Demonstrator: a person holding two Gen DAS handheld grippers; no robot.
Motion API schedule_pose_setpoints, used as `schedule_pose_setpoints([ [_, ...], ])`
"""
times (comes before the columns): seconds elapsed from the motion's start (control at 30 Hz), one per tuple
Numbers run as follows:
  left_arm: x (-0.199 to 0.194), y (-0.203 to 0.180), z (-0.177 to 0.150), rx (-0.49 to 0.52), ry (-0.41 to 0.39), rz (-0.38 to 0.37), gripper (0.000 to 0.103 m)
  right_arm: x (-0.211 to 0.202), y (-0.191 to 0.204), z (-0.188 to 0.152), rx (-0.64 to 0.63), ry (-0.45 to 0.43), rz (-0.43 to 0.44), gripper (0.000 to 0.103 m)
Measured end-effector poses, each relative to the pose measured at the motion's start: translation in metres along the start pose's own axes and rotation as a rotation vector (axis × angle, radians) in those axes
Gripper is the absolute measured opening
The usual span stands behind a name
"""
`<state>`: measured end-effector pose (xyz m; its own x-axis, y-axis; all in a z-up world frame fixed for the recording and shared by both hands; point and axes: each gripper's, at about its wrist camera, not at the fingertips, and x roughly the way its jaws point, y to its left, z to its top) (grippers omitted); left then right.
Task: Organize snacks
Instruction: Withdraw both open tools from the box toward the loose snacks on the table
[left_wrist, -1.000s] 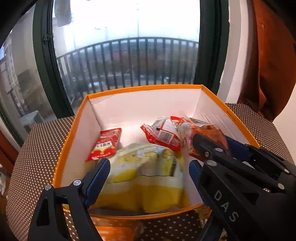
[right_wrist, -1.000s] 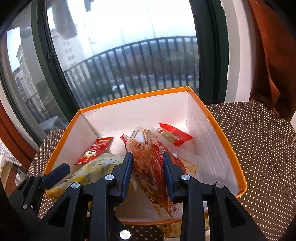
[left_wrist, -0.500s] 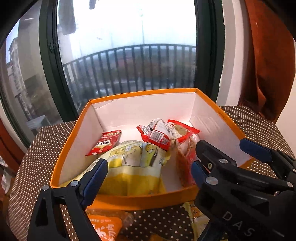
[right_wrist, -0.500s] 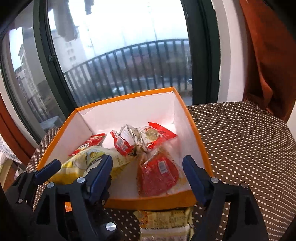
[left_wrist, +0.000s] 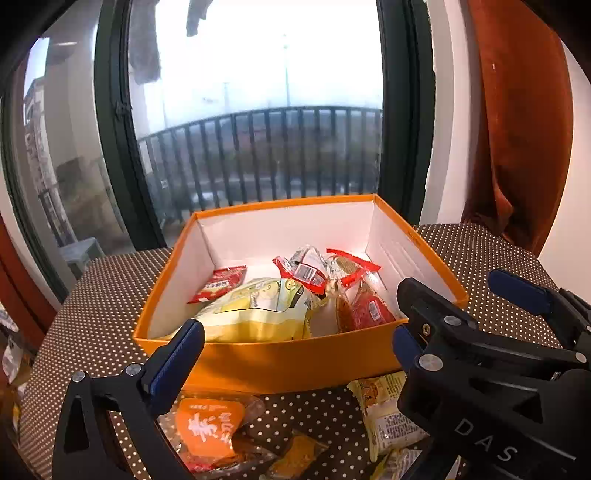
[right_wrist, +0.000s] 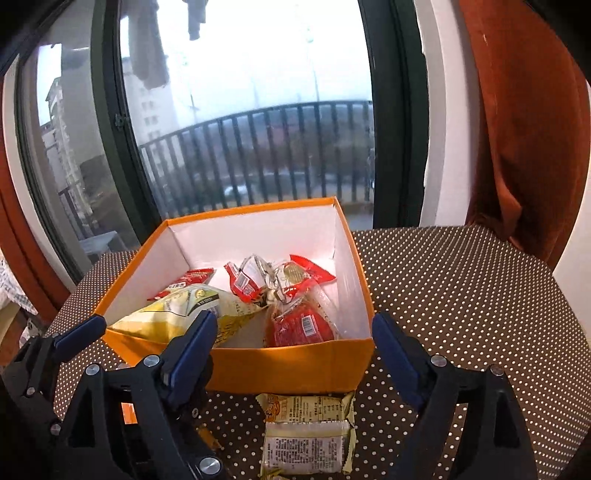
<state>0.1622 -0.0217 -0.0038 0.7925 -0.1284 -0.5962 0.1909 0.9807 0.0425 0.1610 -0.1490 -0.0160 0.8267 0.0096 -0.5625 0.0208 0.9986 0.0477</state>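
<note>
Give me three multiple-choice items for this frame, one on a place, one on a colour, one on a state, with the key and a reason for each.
1. Where does the big yellow bag lie?
A. inside the box, at its near left
B. on the dotted cloth behind the box
C. between the right gripper's pads

2. What colour is the outside of the box?
A. white
B. orange
C. brown

3. How does the right gripper stand?
A. shut on a red packet
B. shut on nothing
C. open, with nothing between its pads

Key: 1 A, the bag rests within the walls against the near left corner. 2 B, the outer wall and rim are orange, only the inside is white. 3 C, its jaws have just been opening and the blue pads stand far apart; the red packet lies in the box.
</note>
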Motion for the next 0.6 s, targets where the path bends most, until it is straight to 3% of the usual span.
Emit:
schedule_pose_setpoints([
  [0.6,-0.04,-0.005,-0.038,-0.027,-0.057,-0.065,0.103,-0.05,0.007,-0.034,-0.113,-0.103,-0.017,0.088],
])
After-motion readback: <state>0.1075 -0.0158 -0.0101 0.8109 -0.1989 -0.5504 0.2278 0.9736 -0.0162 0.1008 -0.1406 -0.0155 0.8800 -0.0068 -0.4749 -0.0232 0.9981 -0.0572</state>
